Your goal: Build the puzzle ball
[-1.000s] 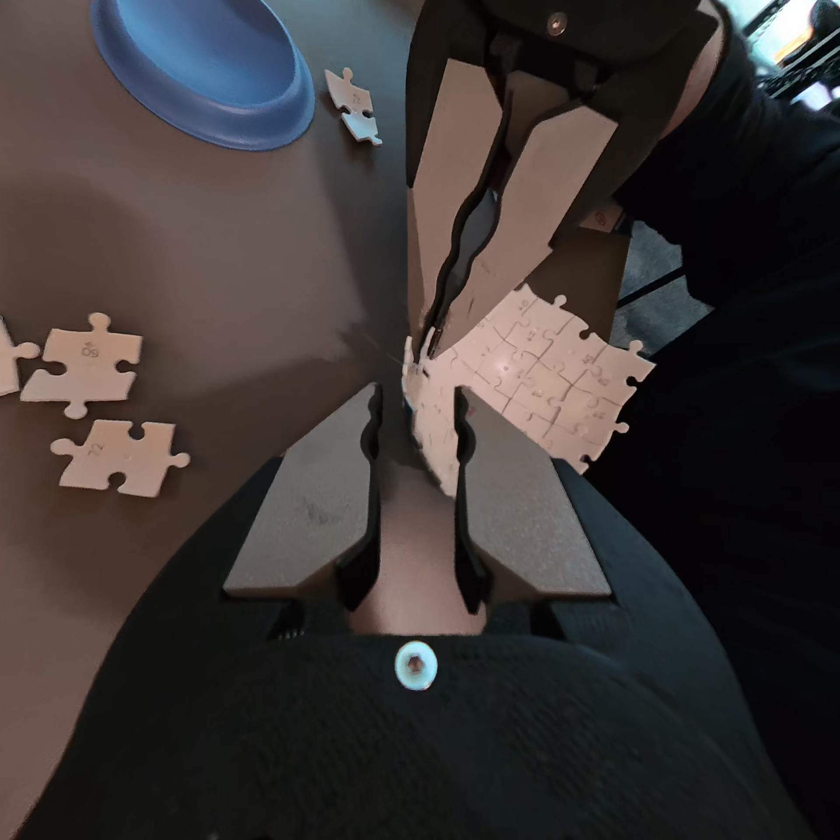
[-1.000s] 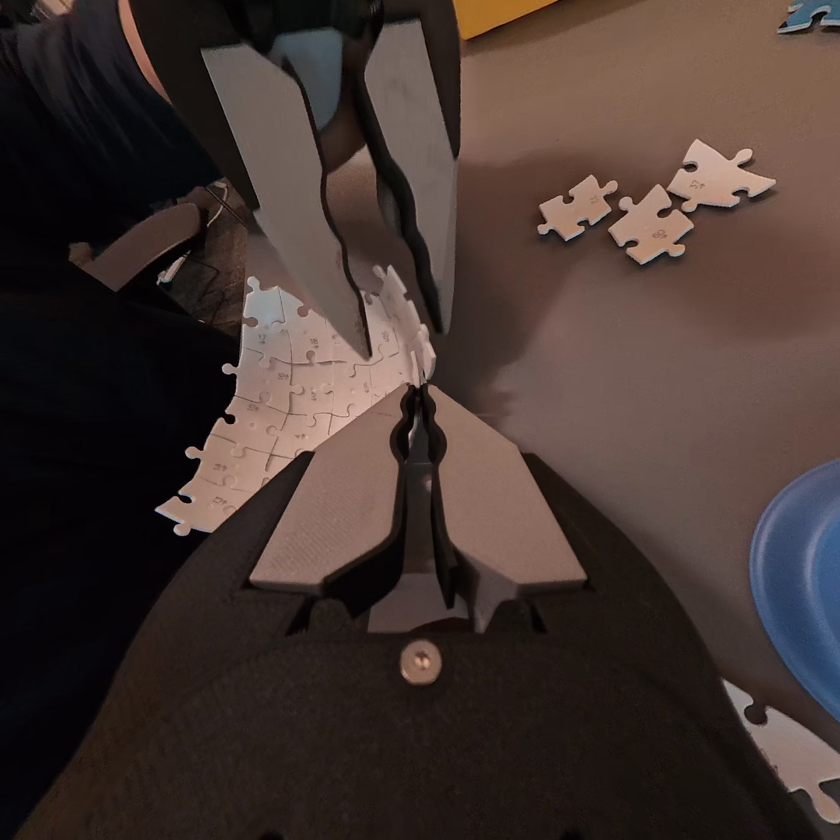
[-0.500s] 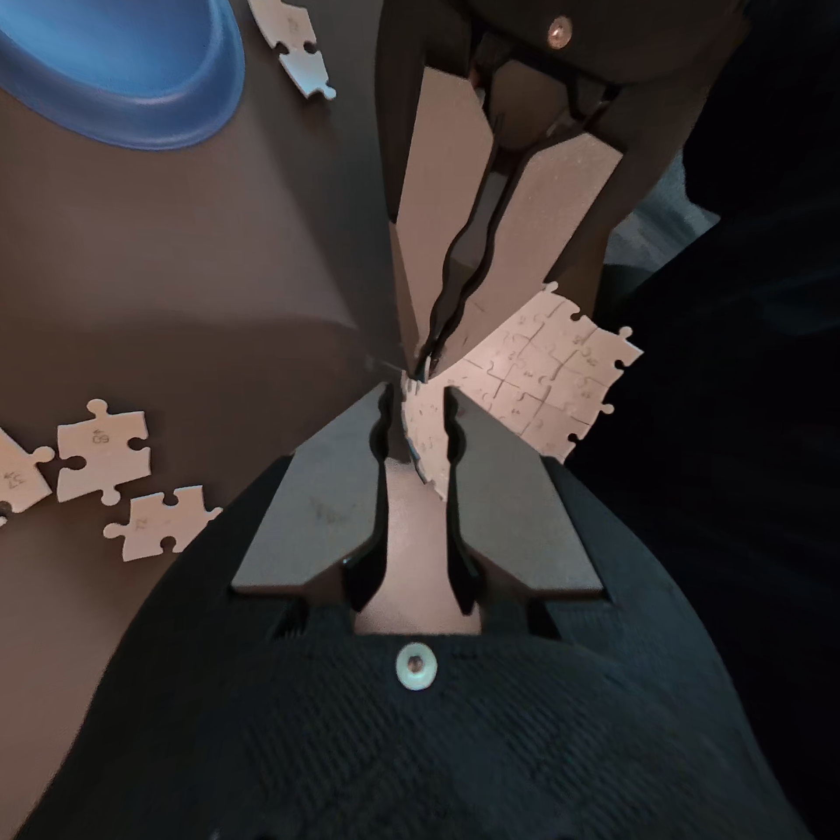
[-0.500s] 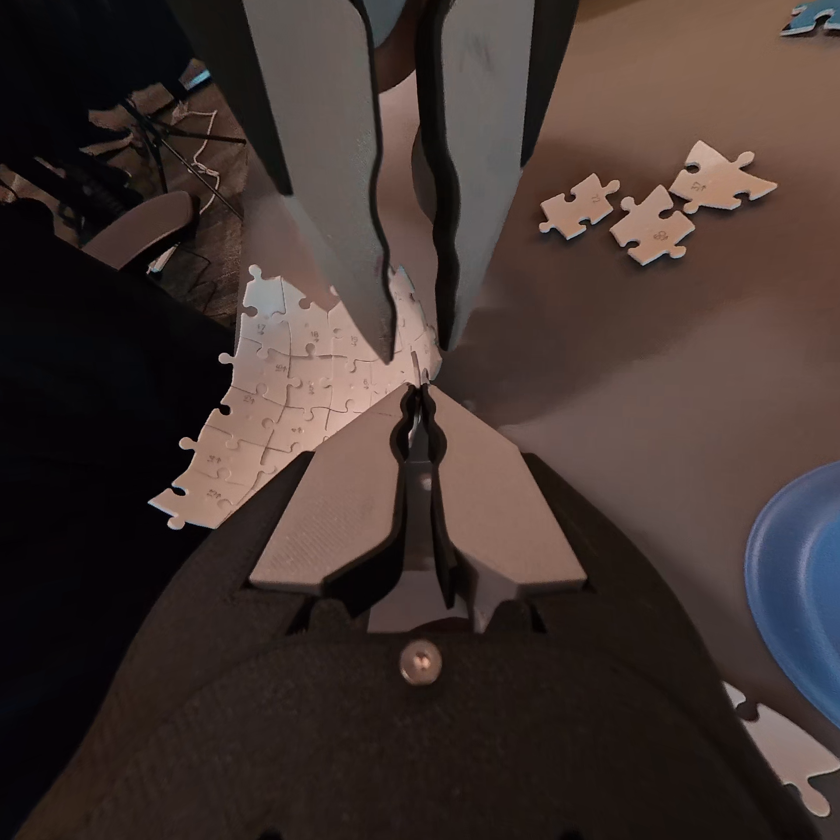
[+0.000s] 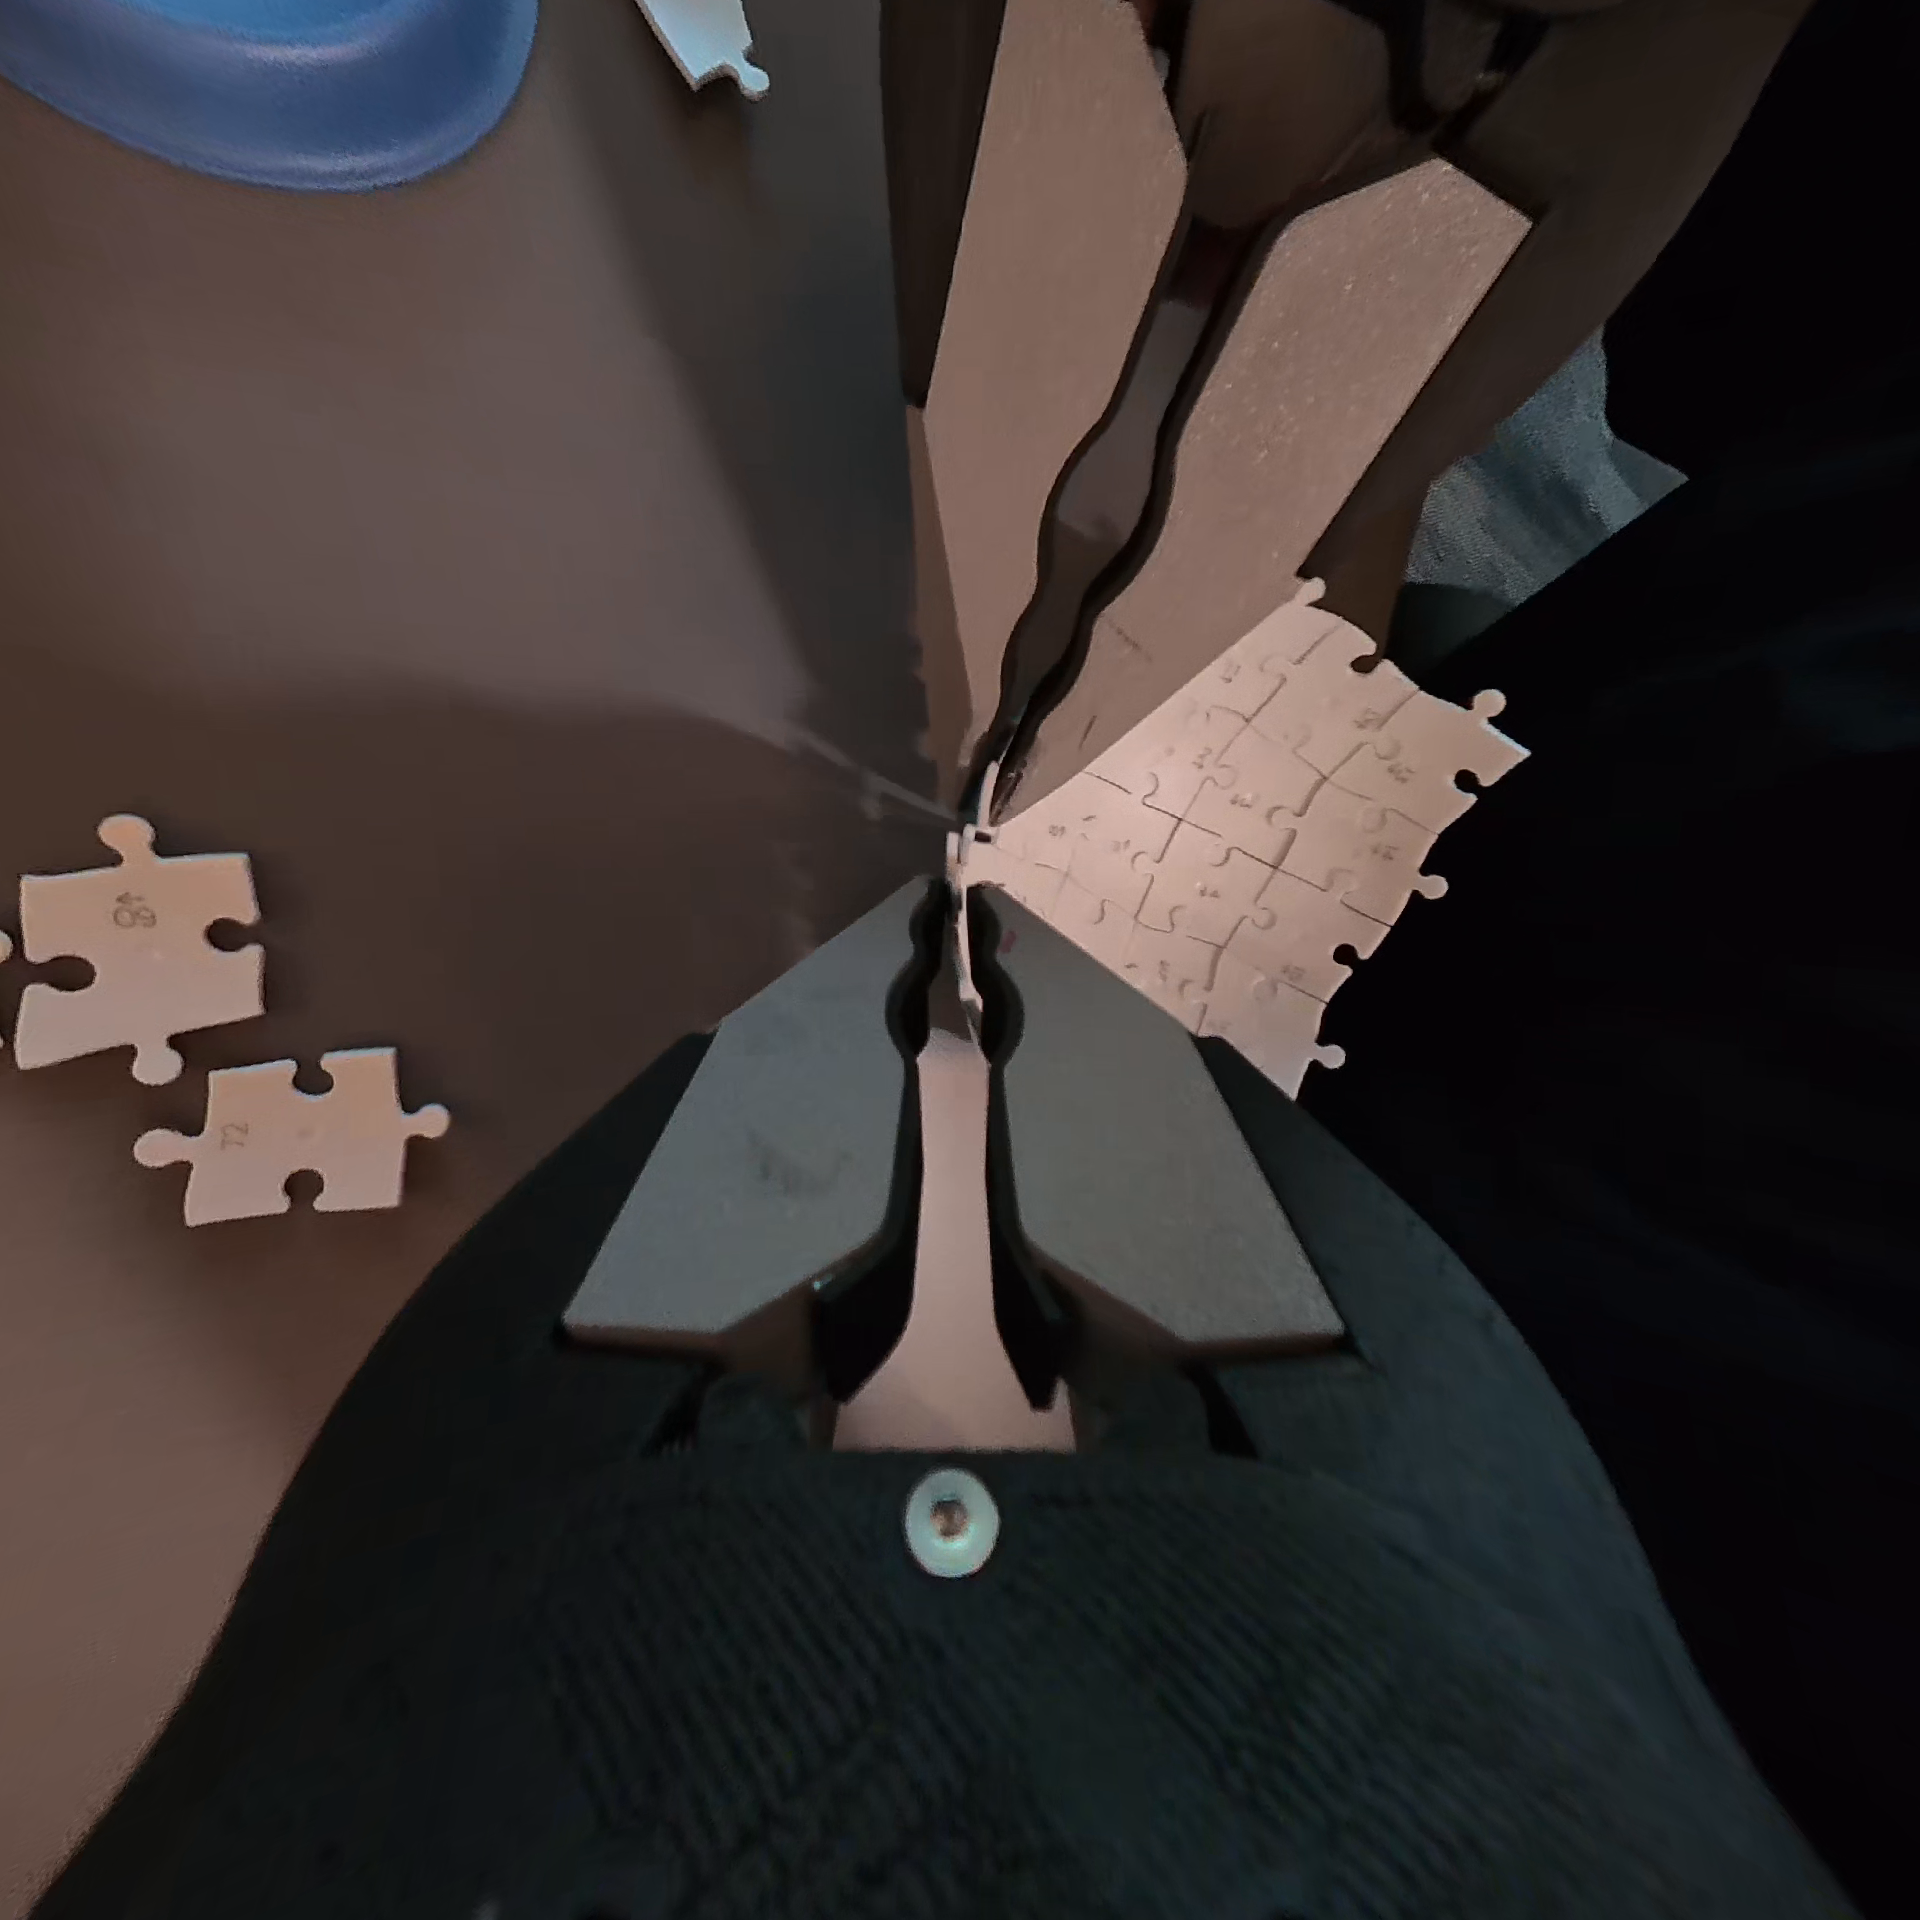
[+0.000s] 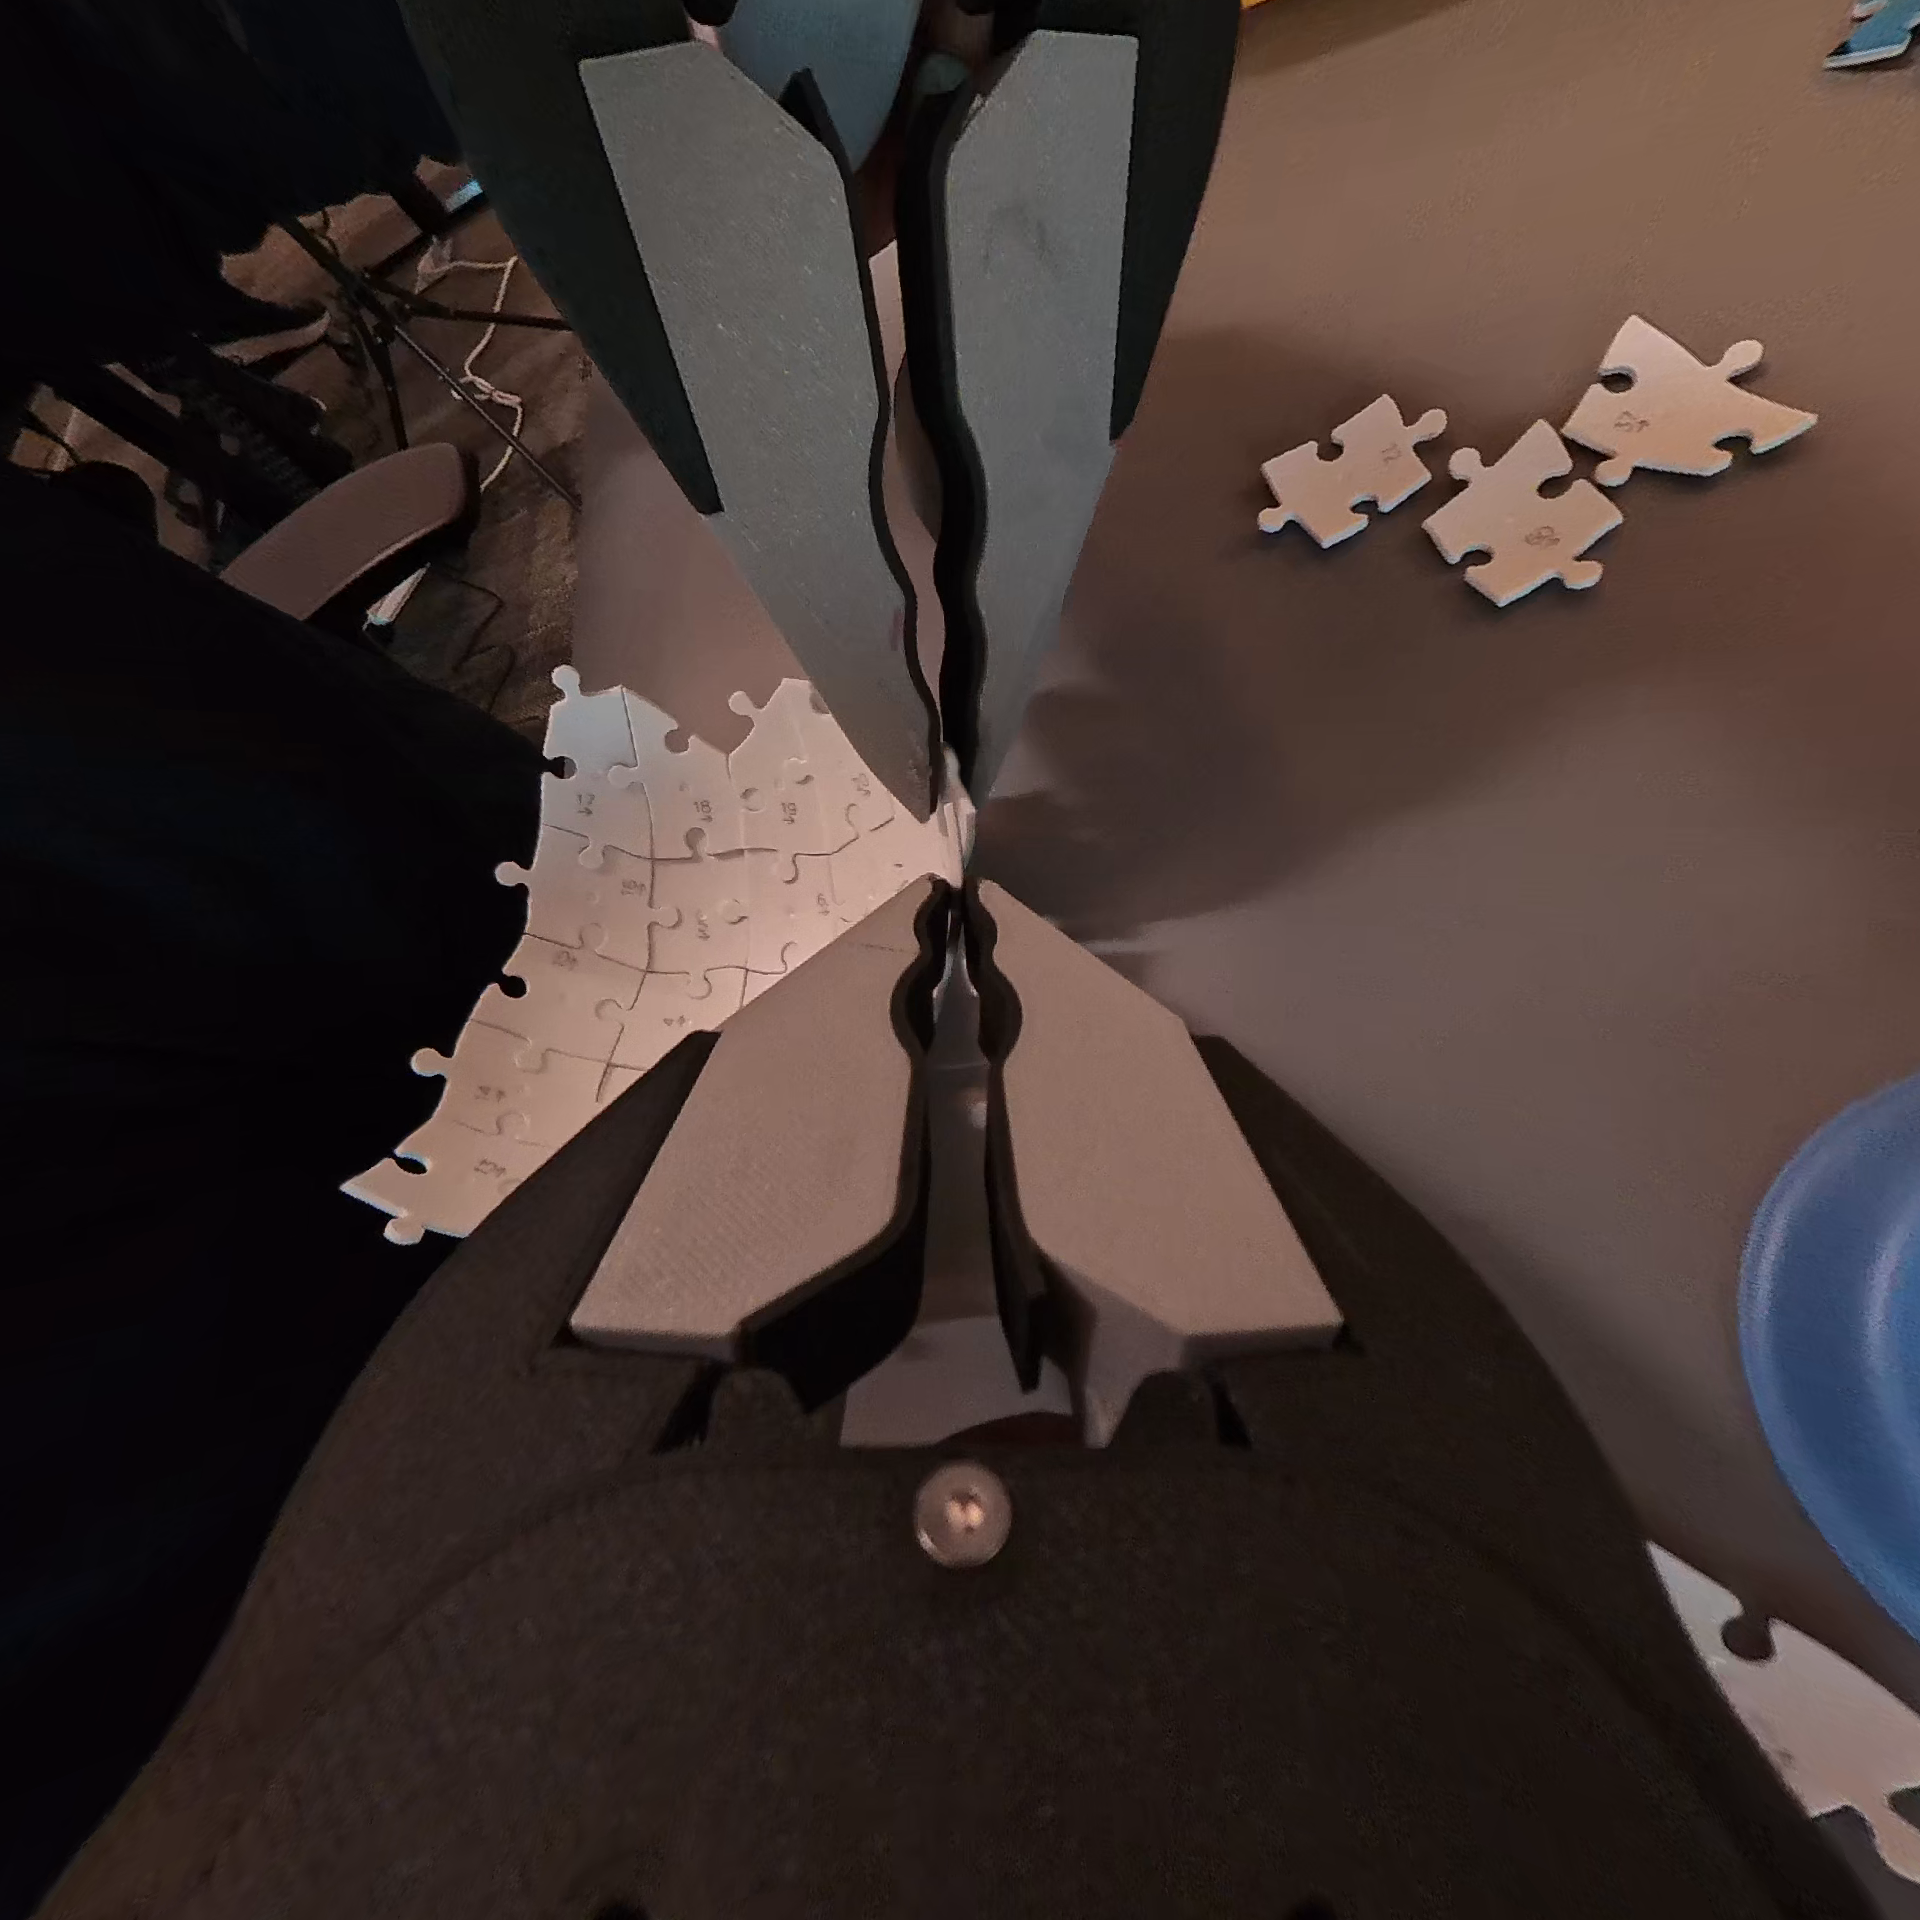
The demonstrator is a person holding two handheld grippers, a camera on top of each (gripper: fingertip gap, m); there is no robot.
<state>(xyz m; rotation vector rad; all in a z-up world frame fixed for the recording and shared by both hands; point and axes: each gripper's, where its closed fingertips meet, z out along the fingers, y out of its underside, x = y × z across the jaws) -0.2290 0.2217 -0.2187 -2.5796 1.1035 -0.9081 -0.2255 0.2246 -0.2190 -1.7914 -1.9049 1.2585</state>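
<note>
A curved white section of joined puzzle pieces (image 5: 1247,831) is held in the air edge-on between the two grippers; it also shows in the right wrist view (image 6: 644,904). My left gripper (image 5: 956,899) is shut on its near edge. My right gripper (image 5: 987,795) comes in from above, tip to tip with the left, and is shut on the same edge. In the right wrist view my right gripper (image 6: 961,899) is at the bottom and the left gripper (image 6: 948,779) hangs from the top. Most of the gripped edge is hidden by the fingers.
Loose white pieces (image 5: 135,945) (image 5: 291,1132) lie on the brown table (image 5: 468,520); three show in the right wrist view (image 6: 1527,530). A blue bowl (image 5: 260,94) (image 6: 1829,1351) stands nearby with joined pieces (image 6: 1787,1714) beside it. A chair (image 6: 343,530) and cables lie beyond the table edge. The tips of both grippers are at nearly the same place. From either gripper's tips it is about 15 centimeters to the blue bowl (image 6: 1829,1351).
My left gripper was open around the section's edge and has closed on it. The right gripper has stayed shut on the section. Both grippers have lined up tip to tip.
</note>
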